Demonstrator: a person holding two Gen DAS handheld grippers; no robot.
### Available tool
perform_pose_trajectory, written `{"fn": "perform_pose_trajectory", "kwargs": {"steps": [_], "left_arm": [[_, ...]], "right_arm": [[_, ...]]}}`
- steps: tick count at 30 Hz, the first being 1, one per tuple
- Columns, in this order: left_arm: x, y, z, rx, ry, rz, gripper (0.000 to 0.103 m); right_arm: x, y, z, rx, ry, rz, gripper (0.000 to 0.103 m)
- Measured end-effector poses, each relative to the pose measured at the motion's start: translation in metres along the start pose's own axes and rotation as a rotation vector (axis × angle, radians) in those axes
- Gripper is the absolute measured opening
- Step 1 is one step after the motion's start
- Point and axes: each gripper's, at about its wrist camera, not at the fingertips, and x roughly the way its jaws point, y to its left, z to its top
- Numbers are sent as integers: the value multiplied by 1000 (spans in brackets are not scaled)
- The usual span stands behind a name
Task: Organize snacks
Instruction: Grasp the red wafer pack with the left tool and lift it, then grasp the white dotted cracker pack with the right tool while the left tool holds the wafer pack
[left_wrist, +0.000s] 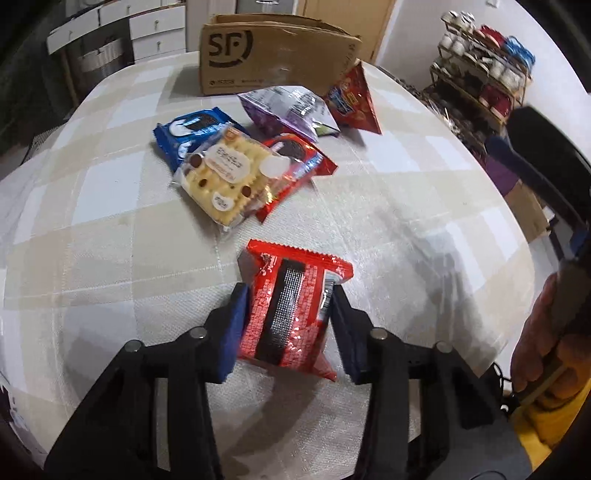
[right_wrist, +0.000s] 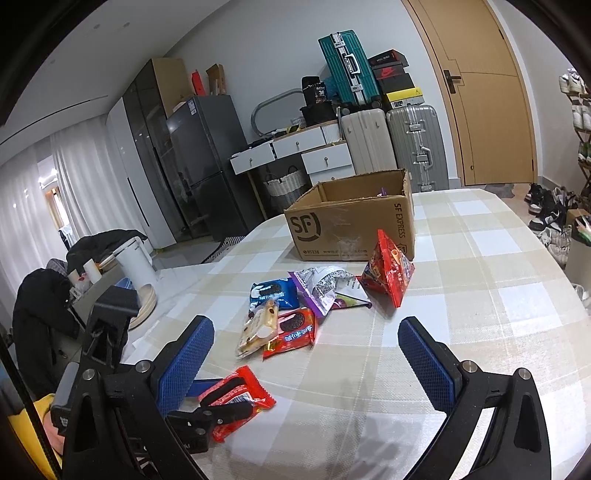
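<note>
My left gripper (left_wrist: 286, 314) is pinching a red packet (left_wrist: 291, 310) from both sides, blue pads (left_wrist: 232, 332) pressed against its long edges. The packet sits at the near part of the tabletop (left_wrist: 424, 206), tilted, top serrated edge pointing away from me; can't tell whether it's lifted off the cloth or resting on it. From the right wrist camera it's the same red packet (right_wrist: 236, 395) low on the left, well apart from my right gripper (right_wrist: 306, 354), whose fingers are spread wide with nothing between them.

Room-wise: lots of bare checked cloth to the right of the packet and between it and the pile. The tabletop's rounded edge drops off left and right.

The pile is further in: a cracker pack (left_wrist: 225, 177) lying on top of a blue cookie pack (left_wrist: 192, 129) and a red cookie pack (left_wrist: 295, 166), touching both. Just behind those, a purple bag (left_wrist: 284, 107), and beside it a red triangular bag (left_wrist: 354, 99) standing just in front of the box.

The box (right_wrist: 351, 221) is open-topped cardboard at the far end. Something purple peeks over the inner rim; otherwise I can't see what's in it.
</note>
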Motion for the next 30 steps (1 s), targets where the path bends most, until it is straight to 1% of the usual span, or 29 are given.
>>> {"fn": "perform_pose_trajectory", "kwargs": {"steps": [3, 7, 10, 13, 16, 20, 25, 27, 30], "left_arm": [[-2, -6, -3, 29, -8, 14, 40], [-11, -1, -3, 16, -34, -1, 40], [-23, 12, -1, -9, -64, 23, 40], [-37, 33, -2, -50, -90, 54, 40], [-51, 58, -6, -111, -114, 65, 40], [-67, 89, -9, -181, -150, 81, 40], [-90, 122, -14, -251, -211, 102, 40], [-96, 130, -15, -267, -226, 110, 40], [-104, 141, -17, -277, -245, 145, 40]], "right_arm": [[3, -1, 0, 9, 15, -1, 102], [11, -1, 0, 3, 46, 6, 102], [21, 2, 3, -17, 82, 14, 102], [35, 10, 8, -56, 125, 37, 102], [51, 22, 16, -104, 156, 71, 102], [81, 42, 21, -152, 230, 116, 102], [129, 71, 18, -232, 328, 106, 102], [142, 79, 15, -269, 352, 92, 102], [163, 92, 8, -331, 380, 62, 102]]}}
